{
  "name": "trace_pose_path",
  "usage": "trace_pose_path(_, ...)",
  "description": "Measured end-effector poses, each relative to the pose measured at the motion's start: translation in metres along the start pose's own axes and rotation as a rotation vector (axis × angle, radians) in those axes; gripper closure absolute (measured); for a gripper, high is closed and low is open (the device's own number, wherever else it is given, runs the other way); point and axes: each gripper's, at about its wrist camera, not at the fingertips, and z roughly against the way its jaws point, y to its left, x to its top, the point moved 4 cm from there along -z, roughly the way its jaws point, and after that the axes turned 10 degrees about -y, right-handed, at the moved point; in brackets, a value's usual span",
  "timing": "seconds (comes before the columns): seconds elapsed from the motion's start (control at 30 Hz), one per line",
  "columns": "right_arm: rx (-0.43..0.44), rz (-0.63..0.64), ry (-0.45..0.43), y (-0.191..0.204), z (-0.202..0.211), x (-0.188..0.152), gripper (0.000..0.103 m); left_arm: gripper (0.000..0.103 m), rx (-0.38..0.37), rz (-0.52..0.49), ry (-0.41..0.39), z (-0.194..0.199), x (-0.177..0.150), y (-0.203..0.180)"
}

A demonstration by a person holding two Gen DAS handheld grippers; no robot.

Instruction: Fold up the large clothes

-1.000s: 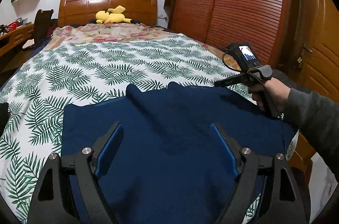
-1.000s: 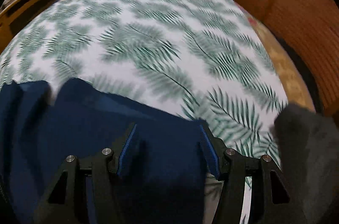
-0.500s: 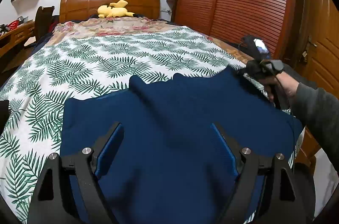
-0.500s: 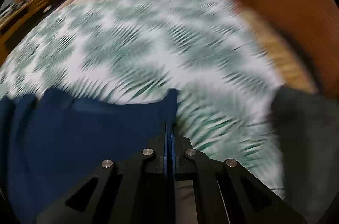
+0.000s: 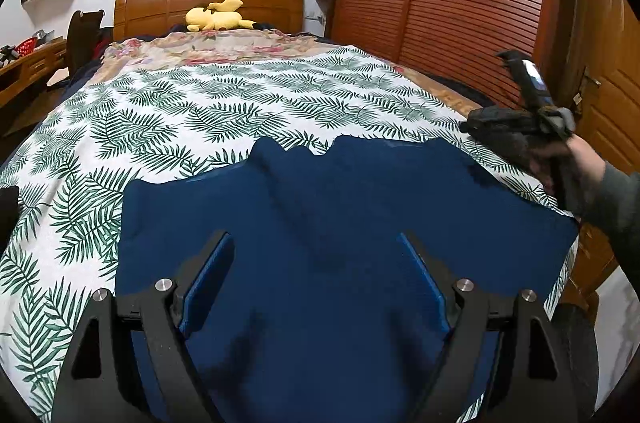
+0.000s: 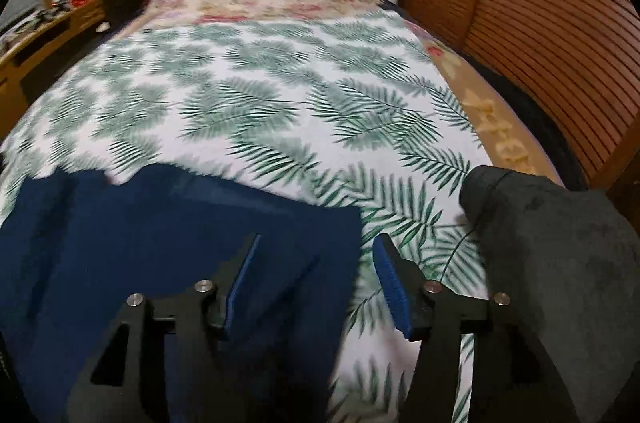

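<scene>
The navy garment point(image 5: 332, 247) lay spread across the foot of the fern-print bedspread point(image 5: 224, 111); soft and limp, it looked best pinched at corners. The left gripper point(image 5: 316, 275) and right gripper point(image 6: 316, 275) both gaped, holding nothing.

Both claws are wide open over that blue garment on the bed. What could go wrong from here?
The blue garment reaches the bed's right edge, so a careless tug might slide it off. Its far edge looks wavy; folding now may lock in creases. The right gripper straddles the garment's corner, with one finger over the leaf-print sheet, so closing there could pinch sheet along with cloth.
</scene>
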Motion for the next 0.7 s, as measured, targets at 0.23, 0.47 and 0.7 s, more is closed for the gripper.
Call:
trace_pose_path(0.23,0.166,0.052,-0.004,0.038,0.066,-0.059,0.044,0.019,0.003,-0.004,0.000,0.000,0.000,0.000)
trace_pose_path(0.47,0.227,0.076,0.009,0.049,0.096,-0.104,0.044,0.019,0.007,-0.022,-0.010,0.004,0.001,-0.004)
trace_pose_path(0.7,0.240,0.051,-0.002,0.048,0.105,-0.121,0.044,0.019,0.020,-0.029,-0.015,0.018,-0.006,-0.010)
